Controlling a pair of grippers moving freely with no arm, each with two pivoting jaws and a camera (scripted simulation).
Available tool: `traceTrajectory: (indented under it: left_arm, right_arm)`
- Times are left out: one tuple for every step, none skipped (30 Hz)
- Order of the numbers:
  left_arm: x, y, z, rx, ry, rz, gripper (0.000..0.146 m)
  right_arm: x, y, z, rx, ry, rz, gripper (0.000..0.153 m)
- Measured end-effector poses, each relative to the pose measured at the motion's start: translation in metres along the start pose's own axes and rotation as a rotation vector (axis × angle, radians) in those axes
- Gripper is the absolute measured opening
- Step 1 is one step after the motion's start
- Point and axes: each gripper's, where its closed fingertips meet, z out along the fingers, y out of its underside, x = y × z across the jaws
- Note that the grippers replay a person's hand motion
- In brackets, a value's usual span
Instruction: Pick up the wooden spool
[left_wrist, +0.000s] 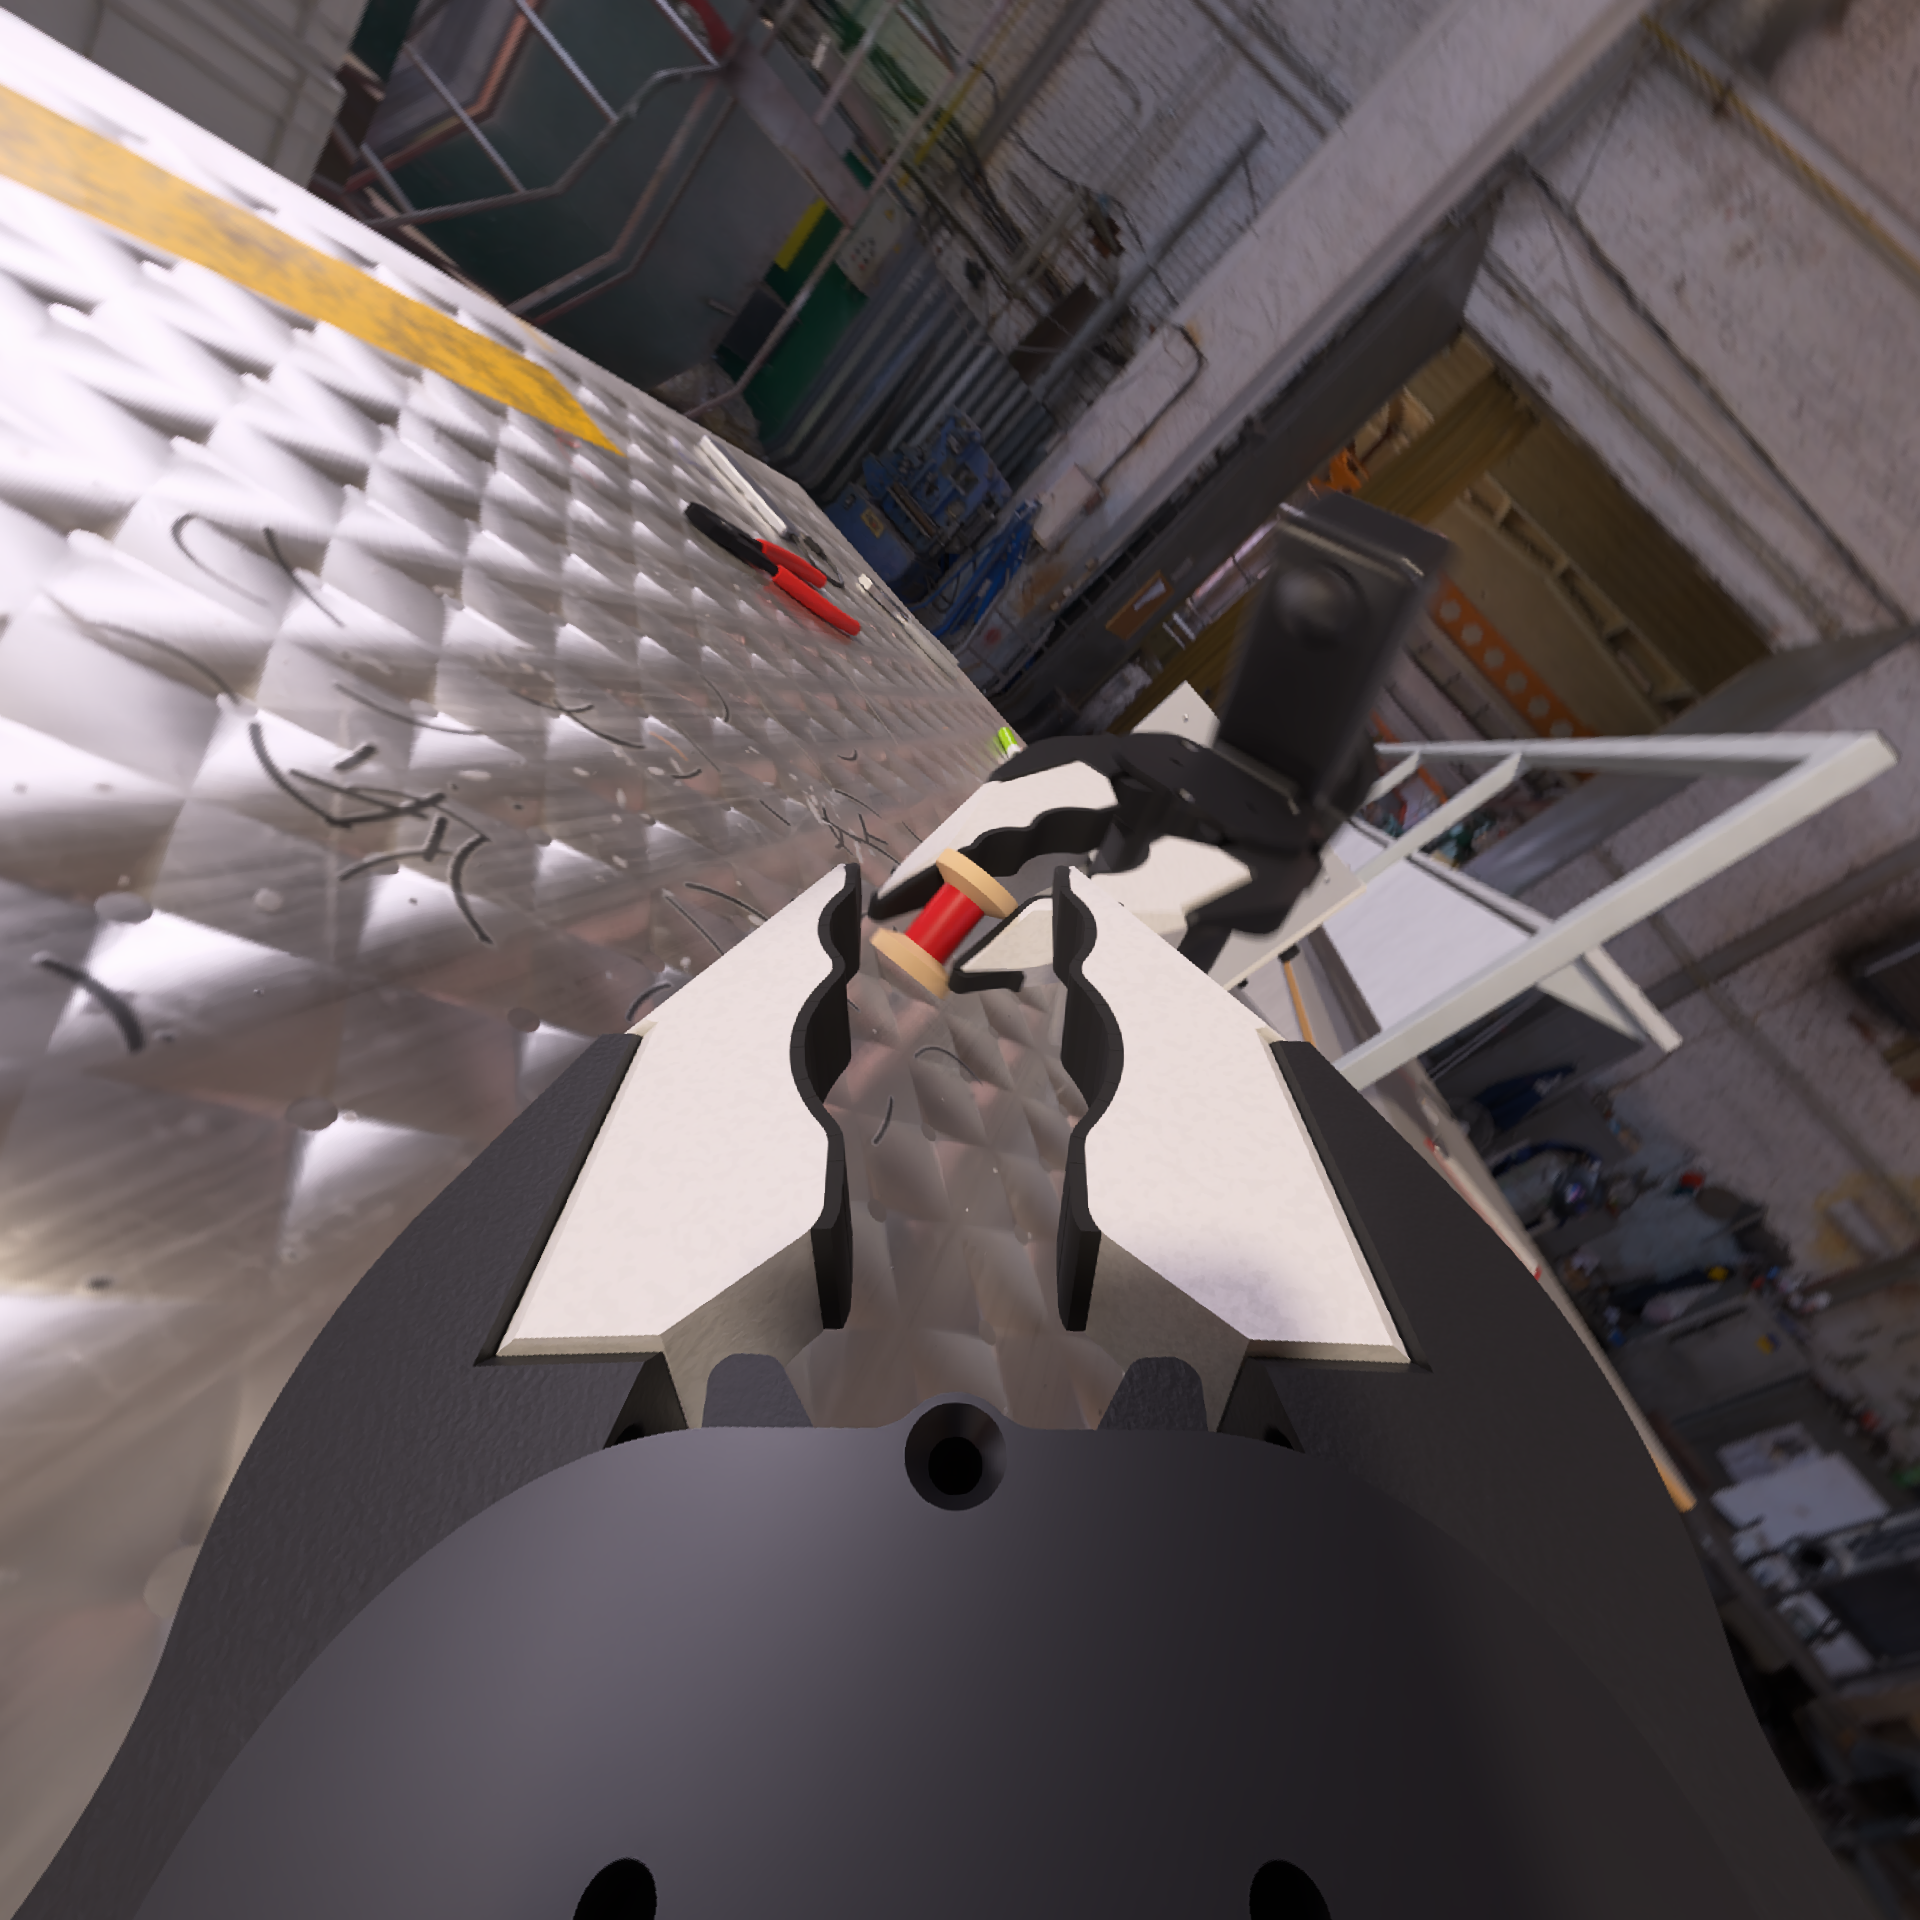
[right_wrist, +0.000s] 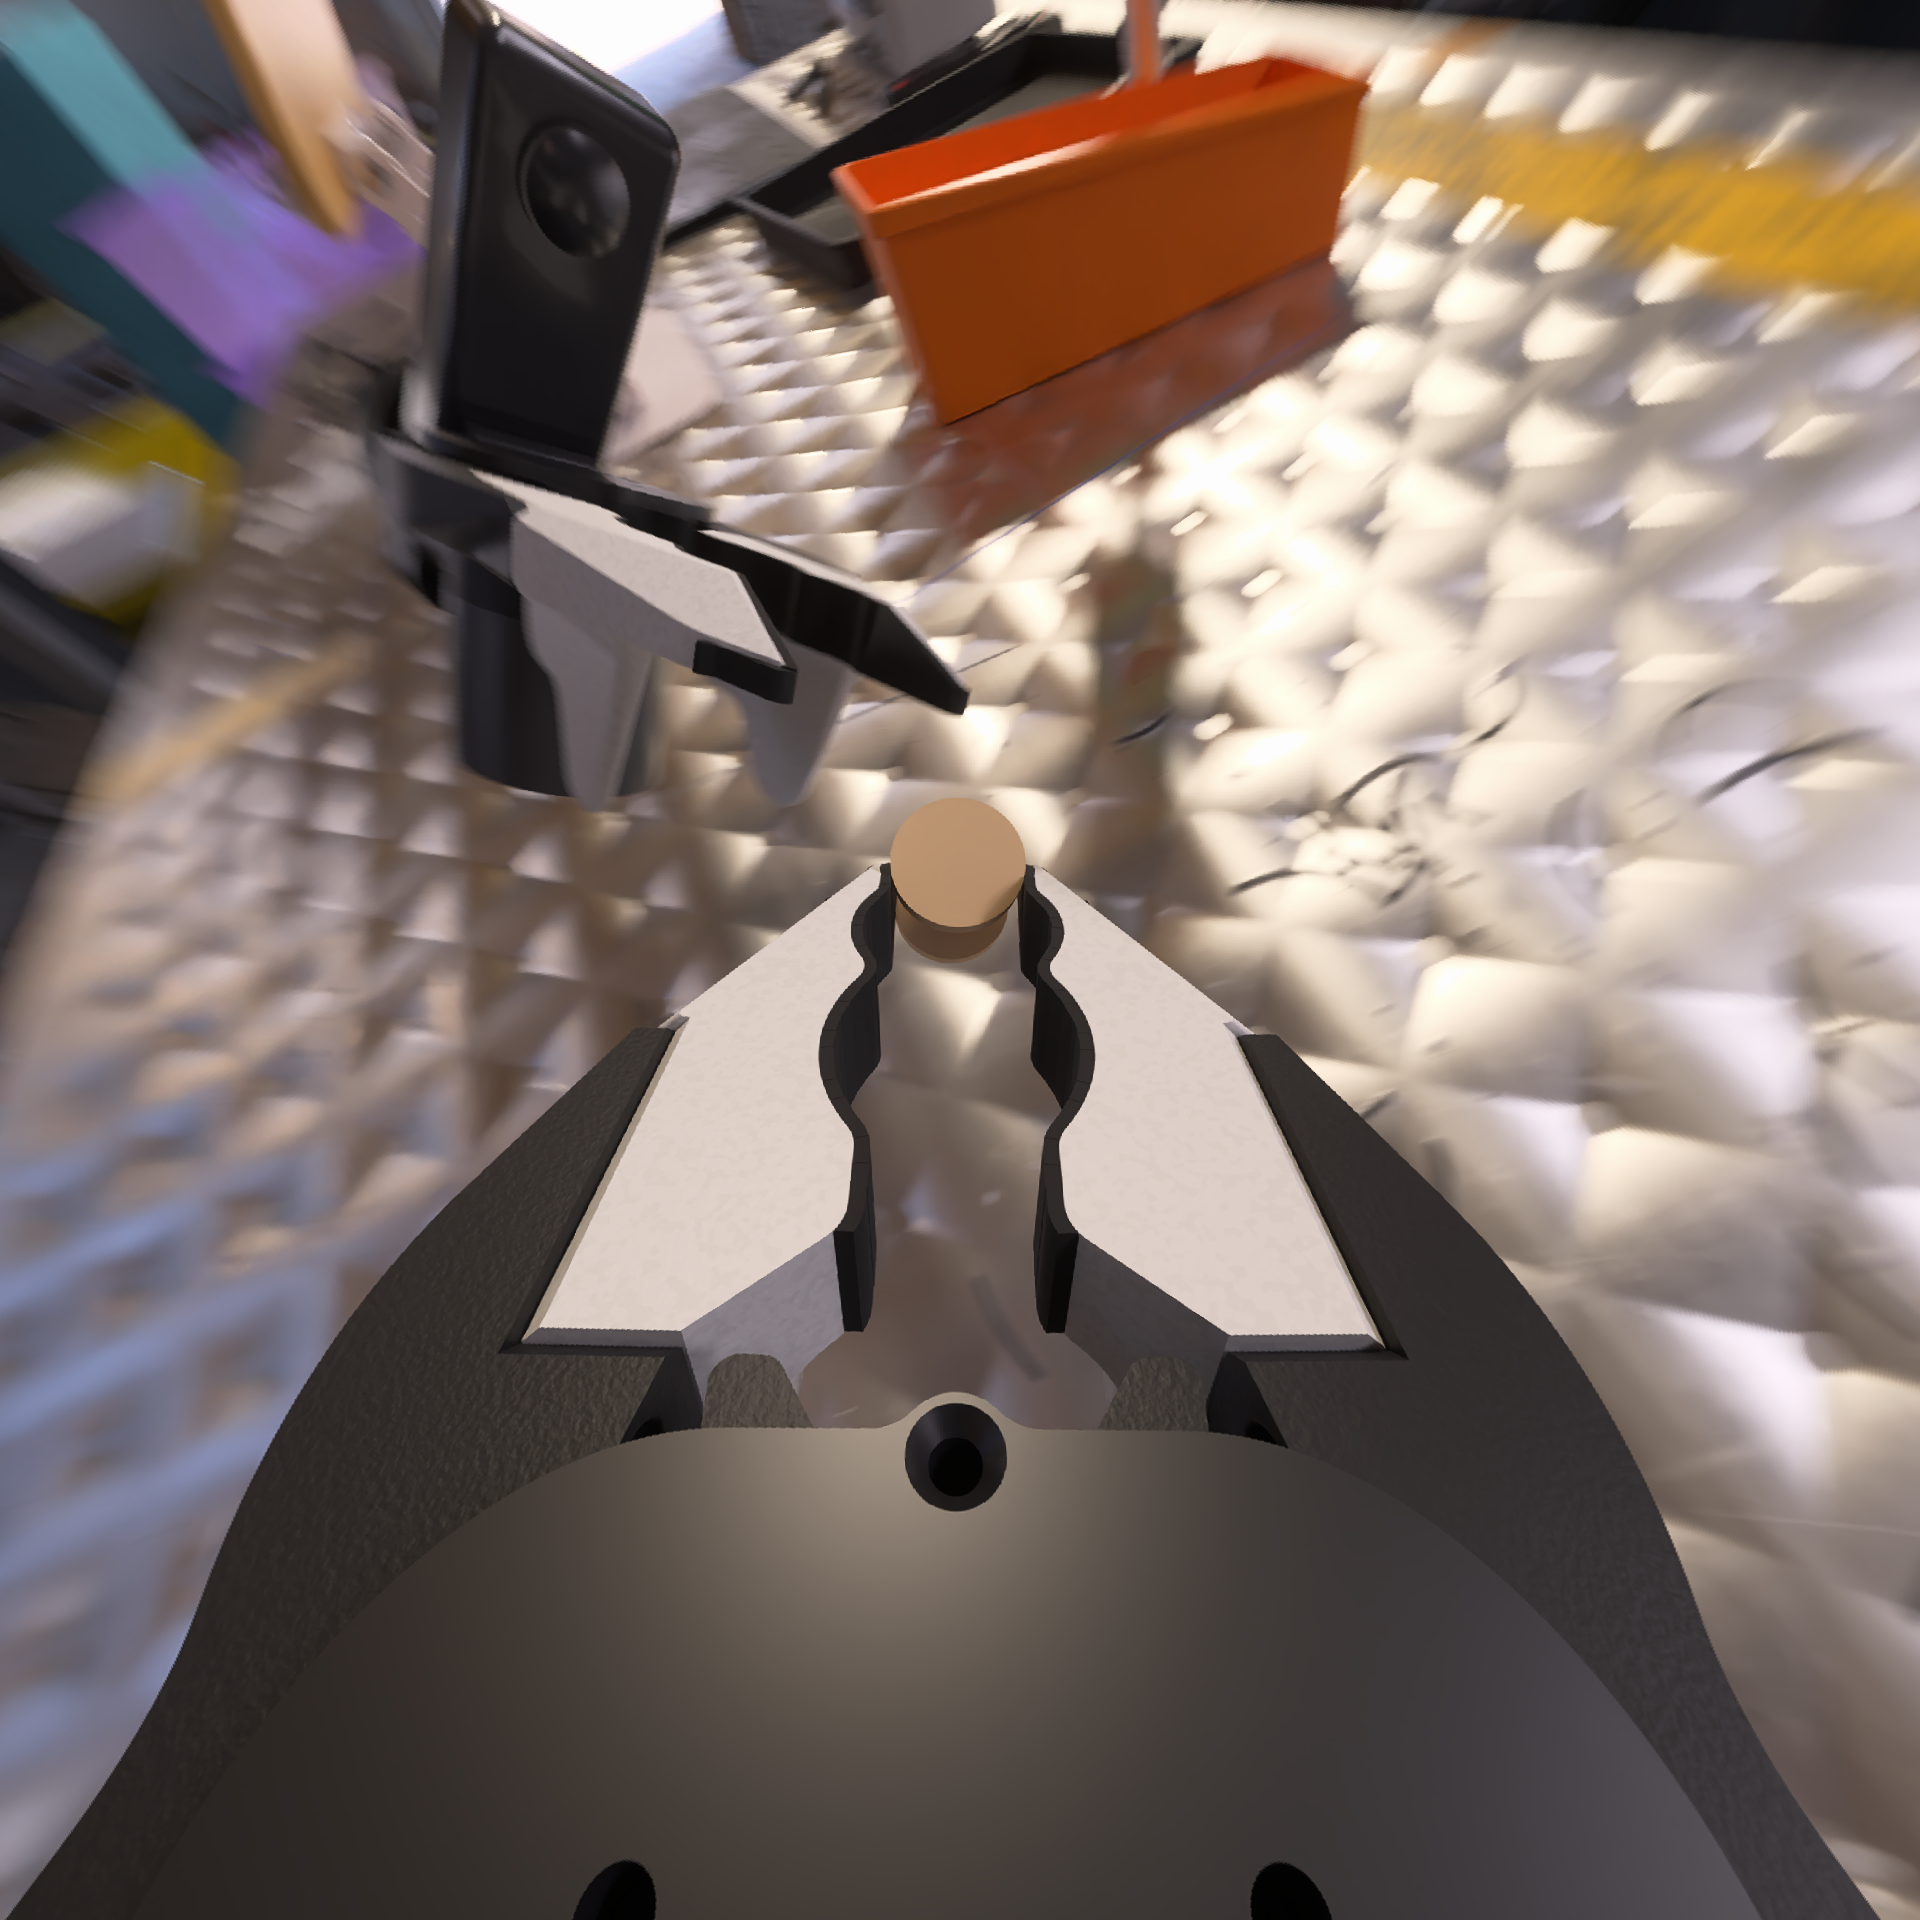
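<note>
- Right gripper (right_wrist: 957, 883) closed on wooden spool (right_wrist: 956, 868), pressing its red-wound core.
- Left gripper (left_wrist: 958, 894) open, empty.
- Judged light, rigid; round core likely slippery.

An embossed metal worktop (left_wrist: 312, 727) carries red-handled pliers (left_wrist: 790, 571) near its far edge — and an orange bin (right_wrist: 1112, 229), beside a yellow stripe (left_wrist: 312, 270).

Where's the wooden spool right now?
The wooden spool sits between the right gripper's fingertips, above the metal table. In the left wrist view it lies just beyond the open left gripper.
</note>
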Motion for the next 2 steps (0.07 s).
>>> traceTrajectory:
  left_arm:
    - [0.0031, 0.0000, -0.0003, -0.012, 0.011, 0.031, 0.039]
    - [0.0060, 0.0005, -0.0005, -0.025, 0.029, 0.054, 0.041]
  right_arm:
    - [-0.0057, 0.0014, -0.0030, -0.024, -0.094, 0.115, 0.023]
    - [-0.0111, 0.0024, -0.0061, -0.052, -0.199, 0.240, 0.023]
